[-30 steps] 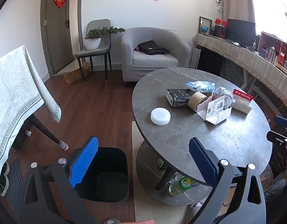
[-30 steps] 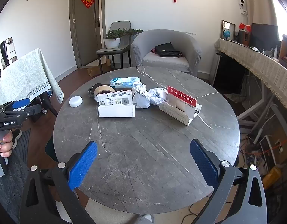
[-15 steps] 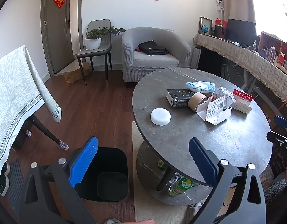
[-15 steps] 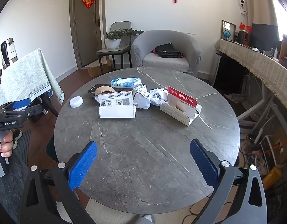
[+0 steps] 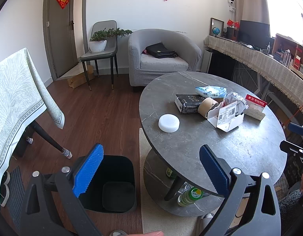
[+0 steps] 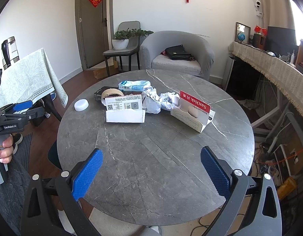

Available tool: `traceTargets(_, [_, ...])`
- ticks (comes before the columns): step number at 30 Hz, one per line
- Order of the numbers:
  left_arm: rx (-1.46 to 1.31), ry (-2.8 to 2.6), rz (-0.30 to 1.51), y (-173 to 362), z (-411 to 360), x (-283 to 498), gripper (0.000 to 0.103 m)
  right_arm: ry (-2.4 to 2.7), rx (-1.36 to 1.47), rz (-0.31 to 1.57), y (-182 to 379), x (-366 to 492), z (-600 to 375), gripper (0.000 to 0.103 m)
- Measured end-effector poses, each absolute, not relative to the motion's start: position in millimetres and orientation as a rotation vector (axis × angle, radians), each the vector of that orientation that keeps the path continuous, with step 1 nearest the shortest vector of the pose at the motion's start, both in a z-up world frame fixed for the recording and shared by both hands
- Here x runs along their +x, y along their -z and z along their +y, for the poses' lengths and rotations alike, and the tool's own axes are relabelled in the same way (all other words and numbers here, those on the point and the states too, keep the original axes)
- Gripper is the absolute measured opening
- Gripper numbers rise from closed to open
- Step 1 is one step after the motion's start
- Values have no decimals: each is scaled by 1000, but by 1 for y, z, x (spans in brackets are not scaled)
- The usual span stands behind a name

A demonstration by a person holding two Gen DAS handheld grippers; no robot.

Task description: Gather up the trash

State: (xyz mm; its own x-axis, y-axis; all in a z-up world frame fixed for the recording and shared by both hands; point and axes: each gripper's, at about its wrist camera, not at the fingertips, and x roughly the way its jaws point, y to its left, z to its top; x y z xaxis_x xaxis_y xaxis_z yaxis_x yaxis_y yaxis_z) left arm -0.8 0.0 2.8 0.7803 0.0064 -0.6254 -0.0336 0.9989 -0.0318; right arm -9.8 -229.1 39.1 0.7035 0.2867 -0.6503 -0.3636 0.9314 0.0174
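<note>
You are holding both the left gripper [image 5: 149, 174] and right gripper [image 6: 150, 174] spread and empty, short of the trash. Crumpled paper [image 6: 158, 101] is lying mid-table [image 6: 161, 157], apparently loose; the bin [image 5: 116, 184] is waiting beside the table. Next move: reaching forward.

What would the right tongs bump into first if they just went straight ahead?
Probably the bare top of the round table, since the right tongs point slightly down at it. Skimming just above it, they would likely meet the white box or crumpled paper first. Depth is hard to judge here.
</note>
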Motion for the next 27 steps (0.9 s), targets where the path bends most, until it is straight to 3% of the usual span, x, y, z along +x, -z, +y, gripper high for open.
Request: traceTargets(27, [-34,-23,677,-2,-4,0,100,-363,-117,703,-40,-11,-229,100])
